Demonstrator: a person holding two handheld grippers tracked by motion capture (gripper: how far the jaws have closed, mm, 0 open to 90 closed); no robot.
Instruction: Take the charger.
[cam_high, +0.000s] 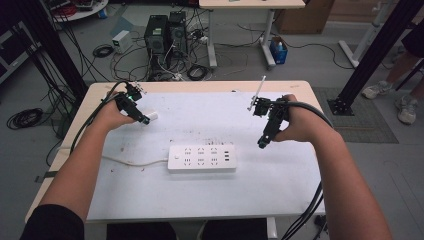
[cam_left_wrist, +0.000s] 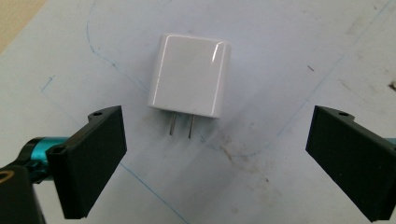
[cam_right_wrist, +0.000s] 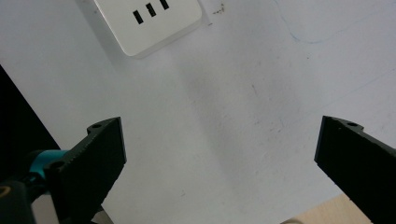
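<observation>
A white wall charger (cam_left_wrist: 190, 77) lies flat on the white mat, its two metal prongs pointing toward the camera. My left gripper (cam_left_wrist: 217, 158) is open, its jaws spread wide just short of the charger, nothing between them. In the high view the charger (cam_high: 151, 116) lies at the tip of the left gripper (cam_high: 141, 118), at the mat's back left. A white power strip (cam_high: 201, 158) with several sockets and USB ports lies mid-table; its USB end (cam_right_wrist: 152, 21) appears in the right gripper view. My right gripper (cam_right_wrist: 217, 163) is open over bare mat, hovering right of the strip (cam_high: 262, 141).
The white mat (cam_high: 280, 175) covers most of the wooden table (cam_high: 95, 90). The strip's white cord (cam_high: 132, 162) runs left toward the table edge. Computers, cables and another table stand on the floor beyond. A person's feet (cam_high: 395, 95) are at the right.
</observation>
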